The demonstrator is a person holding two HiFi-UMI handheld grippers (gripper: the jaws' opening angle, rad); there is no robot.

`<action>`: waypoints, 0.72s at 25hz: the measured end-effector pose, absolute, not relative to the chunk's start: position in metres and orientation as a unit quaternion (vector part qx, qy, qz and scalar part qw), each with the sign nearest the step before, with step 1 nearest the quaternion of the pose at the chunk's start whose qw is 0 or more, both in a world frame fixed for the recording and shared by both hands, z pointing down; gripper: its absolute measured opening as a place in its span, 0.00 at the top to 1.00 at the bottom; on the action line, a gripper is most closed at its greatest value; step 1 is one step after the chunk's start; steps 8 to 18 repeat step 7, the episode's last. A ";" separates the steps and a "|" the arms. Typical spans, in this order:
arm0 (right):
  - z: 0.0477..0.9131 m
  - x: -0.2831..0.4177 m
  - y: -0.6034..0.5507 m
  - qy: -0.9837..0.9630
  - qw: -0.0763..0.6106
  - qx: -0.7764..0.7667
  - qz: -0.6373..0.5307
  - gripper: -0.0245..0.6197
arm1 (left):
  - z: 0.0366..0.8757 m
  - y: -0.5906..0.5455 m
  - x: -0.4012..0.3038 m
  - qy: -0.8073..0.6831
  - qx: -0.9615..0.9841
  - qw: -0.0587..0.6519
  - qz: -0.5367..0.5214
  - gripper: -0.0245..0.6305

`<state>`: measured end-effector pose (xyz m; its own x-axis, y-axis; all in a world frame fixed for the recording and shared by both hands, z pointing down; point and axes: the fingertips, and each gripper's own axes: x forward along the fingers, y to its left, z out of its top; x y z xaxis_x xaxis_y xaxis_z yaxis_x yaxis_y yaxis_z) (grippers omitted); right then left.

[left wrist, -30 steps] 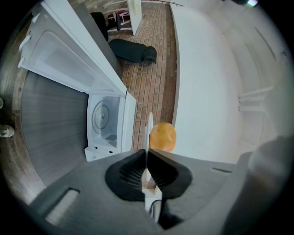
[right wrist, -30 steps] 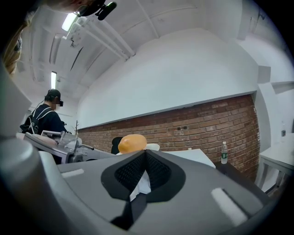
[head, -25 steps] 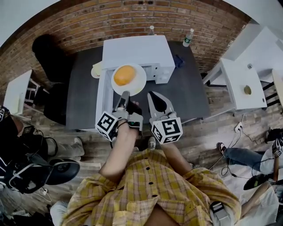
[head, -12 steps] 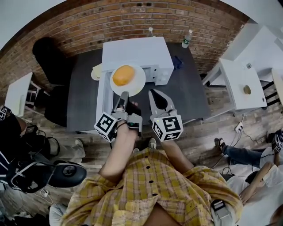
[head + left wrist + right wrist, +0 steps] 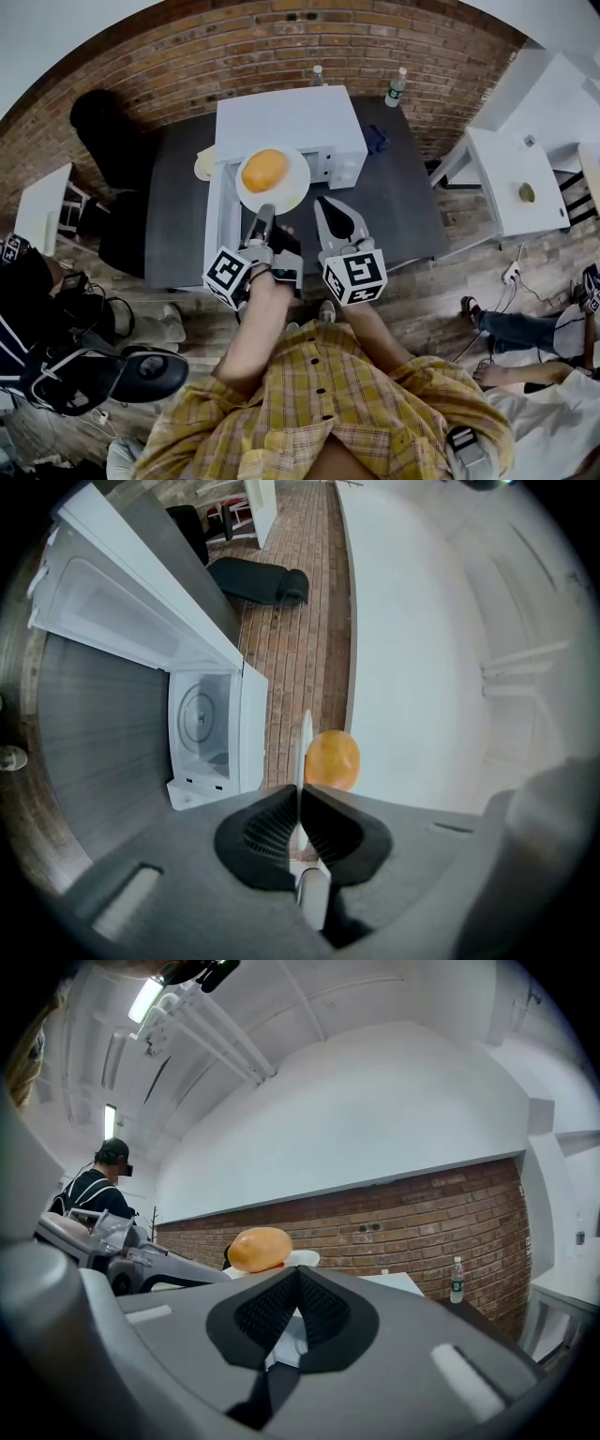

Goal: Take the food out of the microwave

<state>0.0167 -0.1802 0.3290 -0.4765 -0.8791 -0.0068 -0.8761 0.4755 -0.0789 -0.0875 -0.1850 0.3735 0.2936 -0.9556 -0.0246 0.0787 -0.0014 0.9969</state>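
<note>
The plate (image 5: pixel 292 190) of orange food (image 5: pixel 265 170) is clamped at its near rim by the left gripper (image 5: pixel 265 212). The right gripper (image 5: pixel 328 208) is seen closed and empty.

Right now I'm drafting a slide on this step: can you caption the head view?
Left gripper holds a plate of food by its rim, in front of the open microwave.

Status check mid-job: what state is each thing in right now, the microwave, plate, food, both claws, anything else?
Microwave: cavity empty, turntable bare.
Microwave door: swung open.
Plate: outside the microwave, held by its rim.
Food: sitting on the plate.
Left claw: shut on the plate's rim.
Right claw: shut, nothing in it.
Bottles: upright on the table.
</note>
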 end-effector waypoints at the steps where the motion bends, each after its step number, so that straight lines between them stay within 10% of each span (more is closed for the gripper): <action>1: 0.329 0.016 -0.181 0.859 0.024 -0.510 -0.031 0.96 | 0.374 -0.185 -0.088 -0.398 0.553 0.584 -0.442 0.94; 18: 0.326 0.008 -0.186 0.864 0.030 -0.503 -0.021 0.96 | 0.365 -0.192 -0.091 -0.376 0.551 0.583 -0.464 0.94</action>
